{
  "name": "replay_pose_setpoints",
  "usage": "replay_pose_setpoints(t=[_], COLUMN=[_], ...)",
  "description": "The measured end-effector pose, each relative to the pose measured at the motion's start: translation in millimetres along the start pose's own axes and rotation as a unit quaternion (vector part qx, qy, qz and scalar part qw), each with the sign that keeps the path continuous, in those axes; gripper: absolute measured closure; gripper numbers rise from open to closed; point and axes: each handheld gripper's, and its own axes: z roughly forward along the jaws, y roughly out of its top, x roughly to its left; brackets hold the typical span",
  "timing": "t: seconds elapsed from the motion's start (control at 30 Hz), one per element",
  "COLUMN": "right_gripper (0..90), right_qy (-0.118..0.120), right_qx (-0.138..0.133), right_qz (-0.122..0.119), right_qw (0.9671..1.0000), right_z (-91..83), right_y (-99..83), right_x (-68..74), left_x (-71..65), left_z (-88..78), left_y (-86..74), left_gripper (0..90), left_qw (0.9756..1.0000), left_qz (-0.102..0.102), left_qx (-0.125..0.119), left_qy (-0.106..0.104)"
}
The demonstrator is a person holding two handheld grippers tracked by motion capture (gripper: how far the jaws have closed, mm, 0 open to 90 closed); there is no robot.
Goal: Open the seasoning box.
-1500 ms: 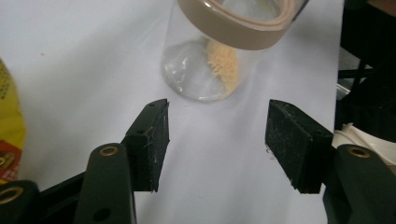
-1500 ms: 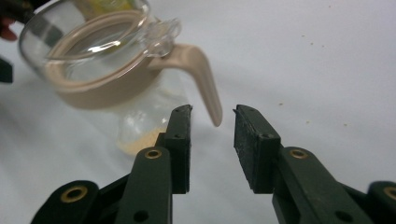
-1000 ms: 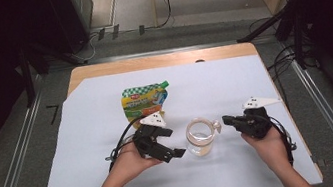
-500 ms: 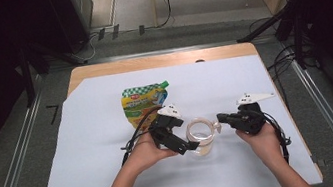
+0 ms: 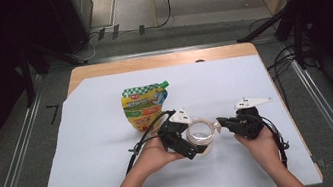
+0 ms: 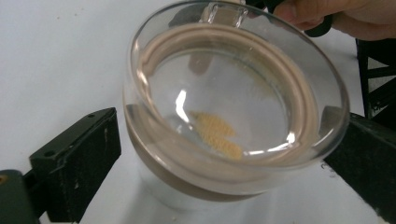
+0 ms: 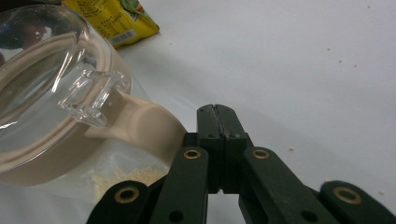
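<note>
Overhead, clear glass jar with beige sealing ring (image 5: 200, 133) sits on white table sheet (image 5: 87, 151), between left gripper (image 5: 186, 144) and right gripper (image 5: 224, 124); yellow-green snack pouch (image 5: 145, 105) lies just behind. Left gripper view: jaws just opened wide, flanking jar (image 6: 233, 116); contact unclear. Right gripper view: jaws pressed together, empty, near jar's beige tab (image 7: 149, 123).

Each black hand-held gripper, left (image 5: 189, 146) and right (image 5: 224, 124), carries a white three-cornered plate on top and trails a black cable. Brass-coloured rivets stud the right one's linkage arms. The forearms are bare, sleeveless.
</note>
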Motion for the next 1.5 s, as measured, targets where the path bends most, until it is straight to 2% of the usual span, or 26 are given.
replay_pose_setpoints(t=[0.1, 0.17, 0.27, 0.4, 0.9, 1.0, 1.1, 1.5], right_gripper=[90.0, 90.0, 90.0, 90.0, 90.0, 90.0, 90.0, 90.0], right_qy=[0.000, 0.000, -0.002, -0.002, -0.008, -0.009, -0.008, -0.009], right_qx=[-0.001, -0.002, -0.002, -0.002, 0.001, 0.001, 0.002, 0.002], right_qz=[0.004, 0.005, 0.007, 0.006, 0.000, 0.000, 0.000, 0.000], right_qw=[1.0000, 1.0000, 1.0000, 1.0000, 1.0000, 1.0000, 1.0000, 1.0000], right_z=[0.4, 0.4, 0.1, 0.4, 0.5, 0.5, 0.5, 0.6], right_y=[-0.7, -1.1, -1.6, -2.4, -2.4, -2.4, -2.4, -3.2], right_x=[-0.3, -0.3, 0.3, 0.2, 1.3, 1.4, 1.1, 1.4], left_x=[-1.4, -1.2, -0.9, -1.2, -5.8, -5.7, -4.5, -3.5], left_z=[2.5, 3.3, 1.4, 1.5, -2.8, -5.0, -6.9, -8.6], left_y=[0.3, 0.6, 1.4, 1.7, 5.9, 7.6, 10.5, 20.5], left_gripper=[0.6, 0.6, 6.3, 8.3, 9.5, 9.4, 8.4, 7.6], left_qw=[0.9998, 0.9998, 0.9998, 0.9997, 0.9989, 0.9989, 0.9993, 0.9992], left_qz=[0.013, 0.012, 0.008, 0.013, 0.031, 0.029, 0.018, 0.023], left_qx=[0.001, 0.000, -0.015, -0.017, -0.022, -0.028, -0.030, -0.032], left_qy=[0.014, 0.017, 0.012, 0.010, 0.026, 0.024, 0.015, 0.002])
